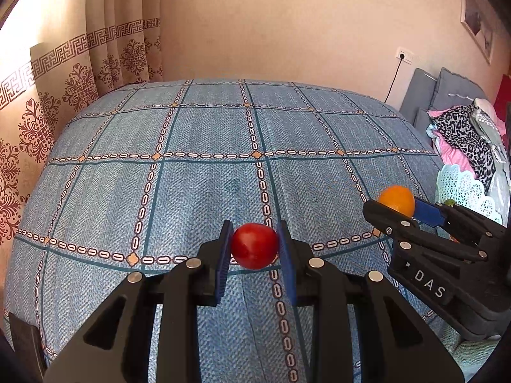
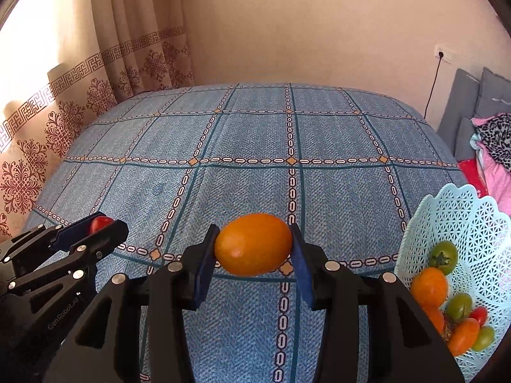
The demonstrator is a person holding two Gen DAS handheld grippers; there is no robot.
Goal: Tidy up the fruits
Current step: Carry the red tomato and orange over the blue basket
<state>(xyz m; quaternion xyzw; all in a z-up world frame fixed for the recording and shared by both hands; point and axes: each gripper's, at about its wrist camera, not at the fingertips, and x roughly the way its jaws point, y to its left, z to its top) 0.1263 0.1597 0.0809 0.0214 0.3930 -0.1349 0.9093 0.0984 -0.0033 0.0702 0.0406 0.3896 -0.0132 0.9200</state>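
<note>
Basket [image 1: 460, 188] mostly hidden behind right gripper [image 1: 403, 211] in left wrist view, cut by frame edge; just a green bit of contents [image 1: 449, 202] shows, can't ID. Red fruit [image 2: 99, 223] half hidden between left gripper [image 2: 95, 228] fingers in right wrist view. Basket's lowest fruit partly behind right gripper body.

Fruit count: two pieces held, about seven more in one basket.

One red fruit [image 1: 254, 245] sits in the left gripper [image 1: 254, 249] and one orange fruit [image 2: 254, 244] in the right gripper [image 2: 254, 249]. The single pale blue basket [image 2: 479, 223] holds three green fruits [image 2: 444, 257], about three orange ones [image 2: 428, 287] and one small red one [image 2: 479, 315]; part of the pile is hidden.
</note>
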